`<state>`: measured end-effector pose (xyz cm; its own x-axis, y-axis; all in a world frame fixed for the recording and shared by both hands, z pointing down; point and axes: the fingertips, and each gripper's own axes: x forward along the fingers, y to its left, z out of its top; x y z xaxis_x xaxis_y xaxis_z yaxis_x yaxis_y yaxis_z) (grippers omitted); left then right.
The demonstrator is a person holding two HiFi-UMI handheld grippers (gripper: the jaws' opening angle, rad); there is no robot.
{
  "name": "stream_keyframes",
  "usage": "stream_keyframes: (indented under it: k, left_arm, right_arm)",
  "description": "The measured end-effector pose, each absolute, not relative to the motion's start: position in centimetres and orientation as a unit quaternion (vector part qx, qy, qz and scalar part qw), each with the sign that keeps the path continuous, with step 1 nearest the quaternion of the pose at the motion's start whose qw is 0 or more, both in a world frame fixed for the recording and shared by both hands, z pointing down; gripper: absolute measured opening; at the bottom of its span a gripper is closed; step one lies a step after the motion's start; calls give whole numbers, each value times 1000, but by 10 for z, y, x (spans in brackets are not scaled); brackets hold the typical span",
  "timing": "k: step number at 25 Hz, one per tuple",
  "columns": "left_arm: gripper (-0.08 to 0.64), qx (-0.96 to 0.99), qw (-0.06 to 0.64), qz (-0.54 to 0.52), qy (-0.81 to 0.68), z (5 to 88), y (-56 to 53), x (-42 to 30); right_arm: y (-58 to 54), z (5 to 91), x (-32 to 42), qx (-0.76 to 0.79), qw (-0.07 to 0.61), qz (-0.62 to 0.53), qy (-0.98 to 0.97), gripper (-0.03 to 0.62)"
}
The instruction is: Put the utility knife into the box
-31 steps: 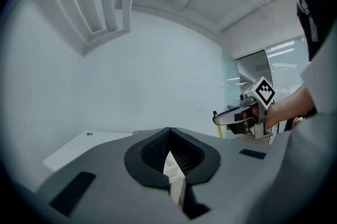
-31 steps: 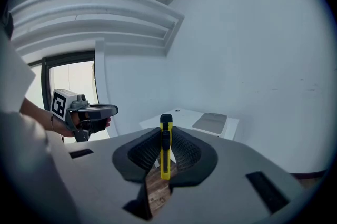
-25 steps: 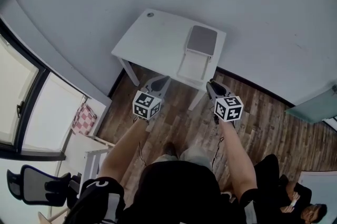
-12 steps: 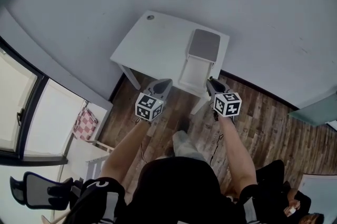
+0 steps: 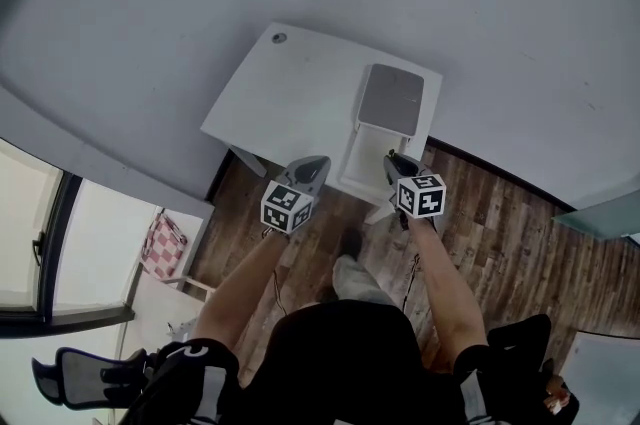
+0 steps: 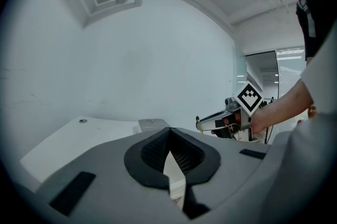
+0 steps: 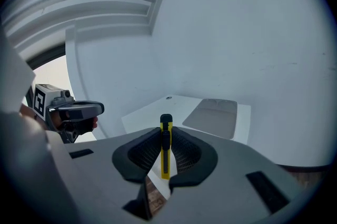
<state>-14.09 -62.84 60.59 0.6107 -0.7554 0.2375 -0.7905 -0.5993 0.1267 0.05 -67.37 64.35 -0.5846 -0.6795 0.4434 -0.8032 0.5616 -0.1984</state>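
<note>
Yellow utility knife (image 7: 165, 146) stays clamped in the right claw (image 5: 395, 163), carried closer to the box (image 5: 389, 100) at 12 o'clock on the surface (image 5: 285, 93); left claw (image 6: 169, 157) closed, empty. Placing remains.

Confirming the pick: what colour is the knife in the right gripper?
The utility knife is yellow and black; right gripper view.

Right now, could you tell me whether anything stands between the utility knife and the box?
Nothing visible does: the utility knife sits clamped in the right claw, with only open air before the box on the table.
</note>
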Motion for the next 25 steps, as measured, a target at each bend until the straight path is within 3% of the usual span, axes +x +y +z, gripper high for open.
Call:
stream_keyframes:
  k: [25]
  left_arm:
    - [25,860,193,106,-461,683,-723,-155]
  right_arm:
    - [-763,832,-41,367,346,300,-810,72]
